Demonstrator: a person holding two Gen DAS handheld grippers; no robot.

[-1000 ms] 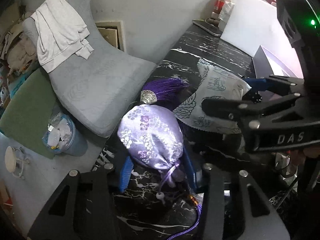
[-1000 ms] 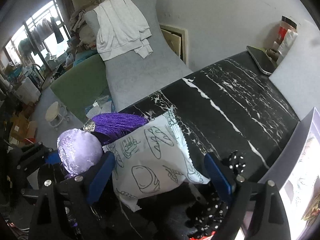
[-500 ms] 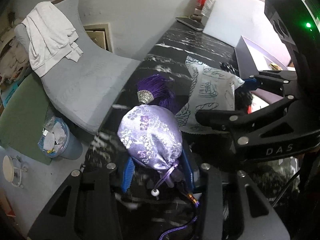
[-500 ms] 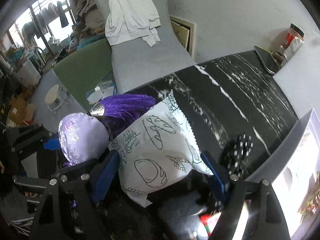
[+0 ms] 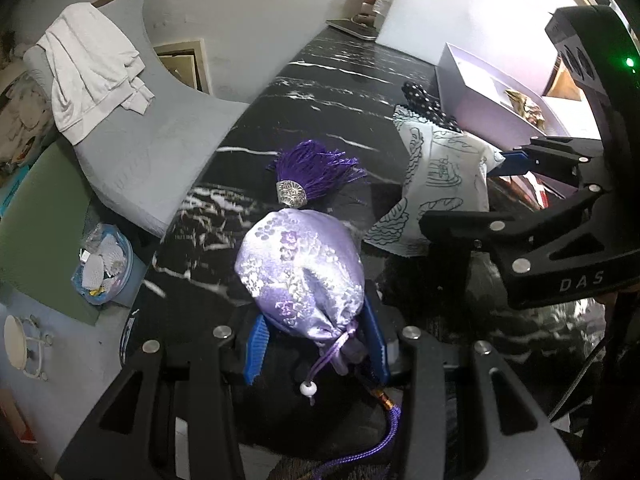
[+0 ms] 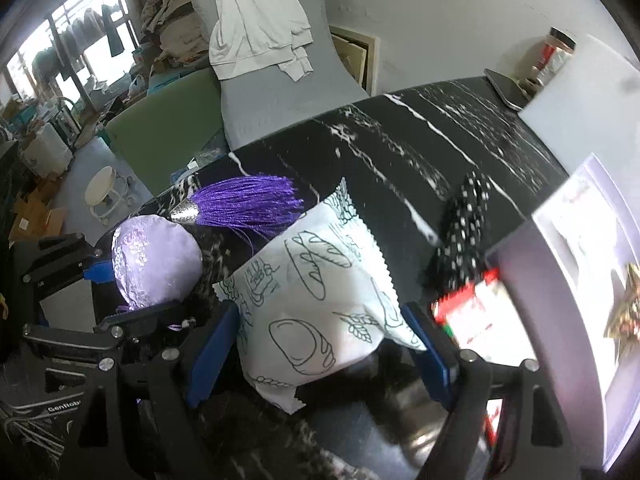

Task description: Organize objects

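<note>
Over the black marbled bench (image 5: 328, 80), both grippers carry a load toward the open lilac box (image 5: 472, 80) at its right end. The left gripper (image 5: 316, 344) has its blue fingers (image 5: 256, 346) drawn close on the gathered neck of a lavender brocade pouch (image 5: 300, 264), whose purple tassel (image 5: 316, 168) fans out ahead and whose cord and white bead dangle below. The right gripper (image 6: 320, 344) holds its fingers (image 6: 212, 344) much wider, pressed to both sides of a puffy white packet printed with bread drawings (image 6: 320, 300). I judge the step in hand to be carrying both items to the box. To do it well, keep each grip steady and lift high enough to pass over the near wall before lowering; the packet is soft and may slip if squeezed lightly, so hold it level. The pouch's loose cord and tassel could catch on the box rim, so bring it in from above, not sideways. A black polka-dot fabric piece (image 6: 468, 216) lies just beside the box, and a red and white packet (image 6: 472, 320) sits close under the right gripper, narrowing the approach there. Toward the wall the bench is open, with only a flat device and jars at its far end. The two grippers travel close together, so stagger the drops.
</note>
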